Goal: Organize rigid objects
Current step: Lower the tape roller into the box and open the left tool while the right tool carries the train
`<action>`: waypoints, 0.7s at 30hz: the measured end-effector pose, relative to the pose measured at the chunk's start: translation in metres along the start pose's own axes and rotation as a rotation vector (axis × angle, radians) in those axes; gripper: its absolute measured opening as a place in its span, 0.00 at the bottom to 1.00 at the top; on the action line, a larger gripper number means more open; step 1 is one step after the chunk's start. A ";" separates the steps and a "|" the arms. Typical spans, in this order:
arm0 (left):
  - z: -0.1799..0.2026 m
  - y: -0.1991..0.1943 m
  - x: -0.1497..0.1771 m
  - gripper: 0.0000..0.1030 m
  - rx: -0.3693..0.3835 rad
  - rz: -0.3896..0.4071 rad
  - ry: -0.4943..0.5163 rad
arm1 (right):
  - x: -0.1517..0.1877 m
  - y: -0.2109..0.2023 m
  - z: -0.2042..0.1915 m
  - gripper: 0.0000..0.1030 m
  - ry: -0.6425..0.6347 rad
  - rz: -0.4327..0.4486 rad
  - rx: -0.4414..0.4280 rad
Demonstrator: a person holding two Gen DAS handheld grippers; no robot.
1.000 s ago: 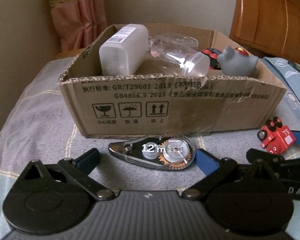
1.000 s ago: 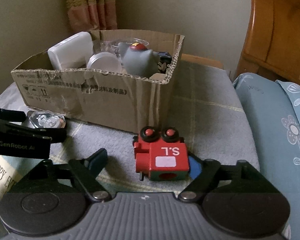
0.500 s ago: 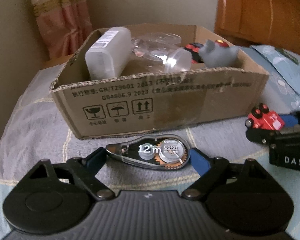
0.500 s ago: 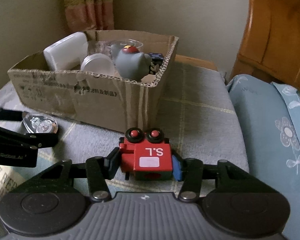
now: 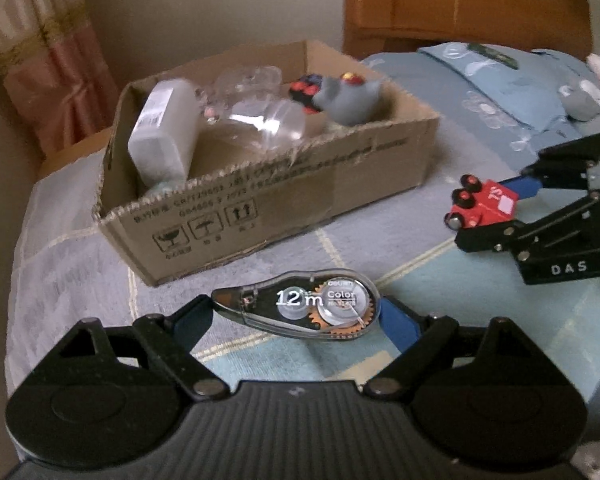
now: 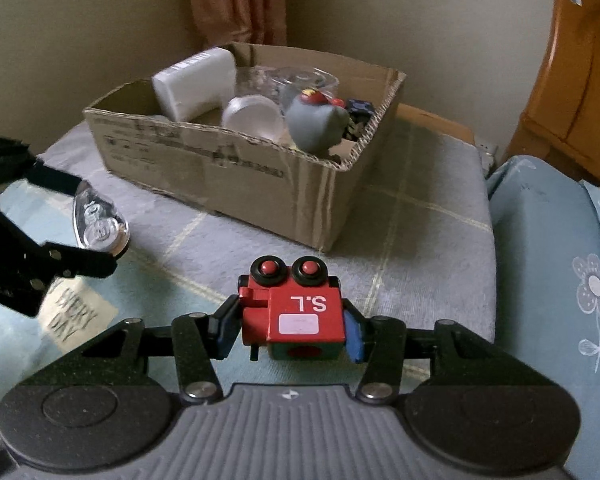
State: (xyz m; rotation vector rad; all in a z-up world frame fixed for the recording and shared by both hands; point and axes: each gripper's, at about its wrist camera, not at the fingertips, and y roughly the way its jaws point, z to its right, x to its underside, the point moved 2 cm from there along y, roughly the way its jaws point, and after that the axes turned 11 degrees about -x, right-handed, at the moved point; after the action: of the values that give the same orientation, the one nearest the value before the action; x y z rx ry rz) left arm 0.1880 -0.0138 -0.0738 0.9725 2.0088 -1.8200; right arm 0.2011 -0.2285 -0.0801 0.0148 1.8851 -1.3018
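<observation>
Both loaded: left gripper [image 5: 296, 314] pinches the correction tape dispenser [image 5: 300, 308] lengthwise, right gripper [image 6: 290, 328] clamps the red toy train [image 6: 294, 314] by its sides, both clear of the bed, presumably bound for the cardboard box [image 6: 236, 168].

The box [image 5: 284, 208] print is too blurred to read, and its near wall hides the lower parts of the bottle [image 5: 162, 136] and grey toy [image 5: 348, 98]. The headboard [image 6: 580, 80] is cut by the frame's edge.

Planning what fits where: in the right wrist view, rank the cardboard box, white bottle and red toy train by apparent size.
1. Cardboard box
2. Red toy train and white bottle look alike; the train sits nearer the camera, so unranked.
</observation>
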 end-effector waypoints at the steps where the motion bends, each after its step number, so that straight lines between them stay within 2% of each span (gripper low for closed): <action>1: 0.000 -0.006 0.000 0.87 0.015 0.005 0.006 | -0.001 -0.004 -0.001 0.55 -0.010 -0.003 -0.005; 5: -0.010 -0.029 -0.018 0.87 0.041 0.049 0.011 | -0.012 -0.020 -0.006 0.55 -0.037 0.001 -0.042; 10: -0.025 -0.044 -0.051 0.87 -0.001 0.137 0.005 | -0.034 -0.037 -0.012 0.55 -0.070 0.044 -0.057; 14: -0.035 -0.037 -0.076 0.87 -0.054 0.190 -0.005 | -0.054 -0.047 -0.015 0.55 -0.102 0.087 -0.050; 21: -0.052 -0.007 -0.087 0.91 -0.124 0.183 -0.075 | -0.080 -0.053 -0.018 0.55 -0.121 0.125 -0.032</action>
State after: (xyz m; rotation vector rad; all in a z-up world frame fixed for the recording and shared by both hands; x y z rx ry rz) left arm 0.2605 0.0099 -0.0067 0.9996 1.8954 -1.5935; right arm 0.2201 -0.2052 0.0128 0.0366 1.7732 -1.1621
